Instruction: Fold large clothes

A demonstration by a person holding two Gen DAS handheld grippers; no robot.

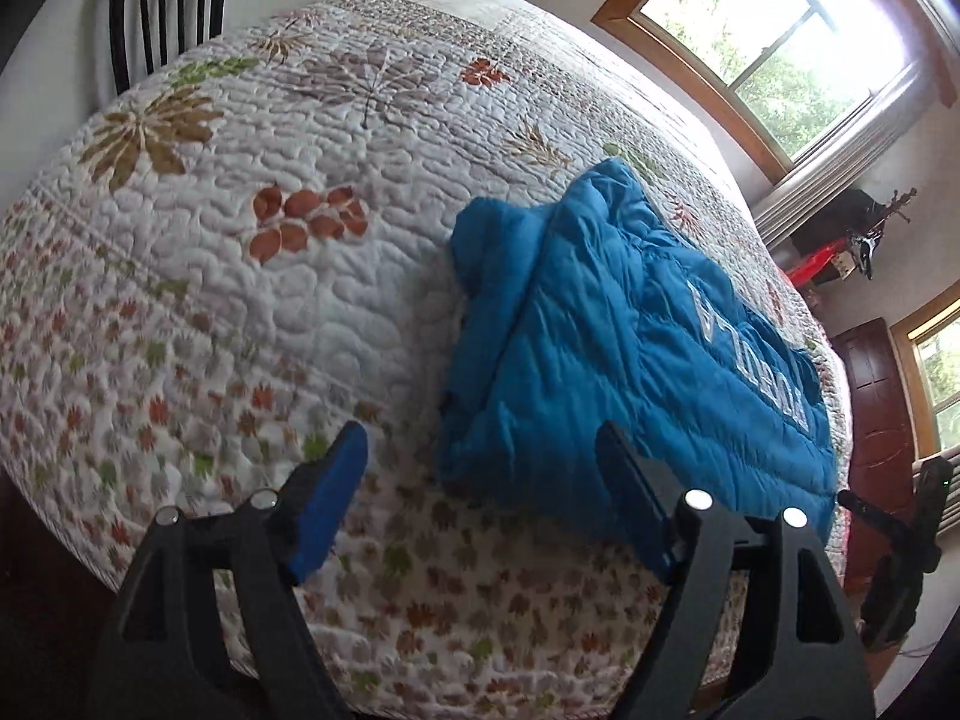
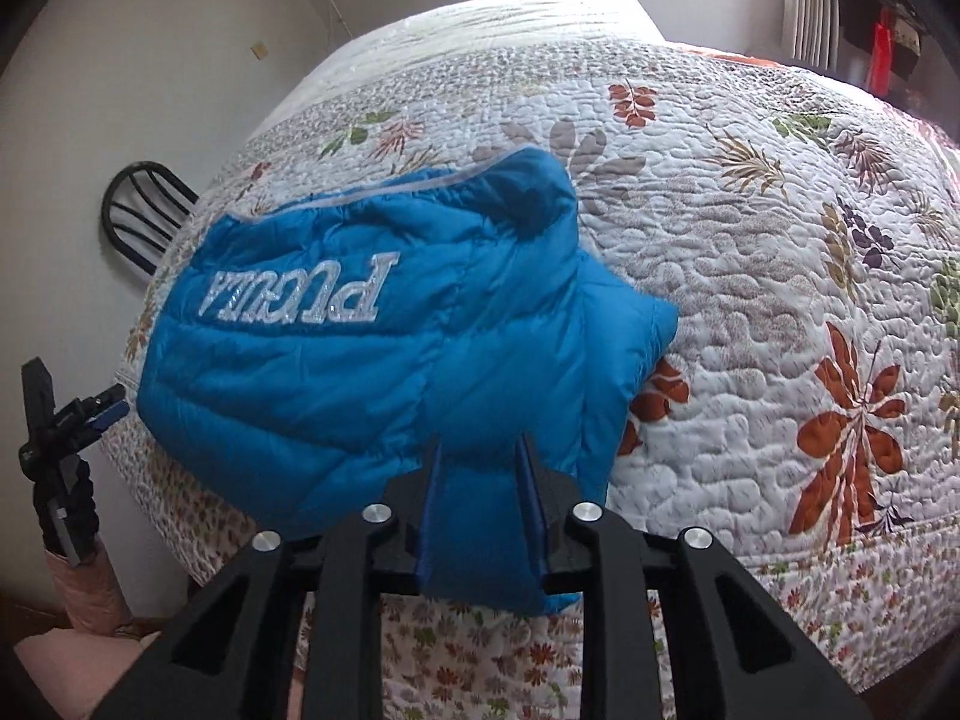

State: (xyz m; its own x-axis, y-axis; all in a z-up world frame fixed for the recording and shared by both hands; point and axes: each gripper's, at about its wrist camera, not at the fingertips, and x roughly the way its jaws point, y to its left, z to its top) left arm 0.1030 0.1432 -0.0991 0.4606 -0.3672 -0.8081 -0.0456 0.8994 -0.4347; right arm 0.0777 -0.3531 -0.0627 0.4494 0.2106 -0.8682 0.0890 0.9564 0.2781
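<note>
Looking at the bed [image 1: 252,276], I see the blue puffy jacket [image 2: 384,360] lying on the flowery quilt near the front edge, already folded into a thick bundle. The sleeves look tucked in or folded over, though one lump sticks out on the side away from the left gripper, so I think the fold is partly done and the jacket may need one more fold or some tidying. The right gripper [image 2: 480,462] has its jaws close together with a flap of the jacket's front edge between them, so it looks clamped on the jacket, and the rest of the jacket spreads out ahead of those jaws. The left gripper [image 1: 480,450] has its jaws wide apart and holds nothing; one jaw hangs over the bare quilt and the other hangs over the jacket's near corner, whose edge sits between them. I cannot tell if that jaw touches the cloth. Big silvery letters are sewn on the jacket [image 2: 297,297]. They are upside down from the right gripper's side and seem to spell "PUCHIA" or something close; I cannot be sure of every letter. A black chair [image 2: 147,219] stands past the far side of the jacket from the right jaws, and a window [image 1: 774,42] lets in bright light beyond the bed.
</note>
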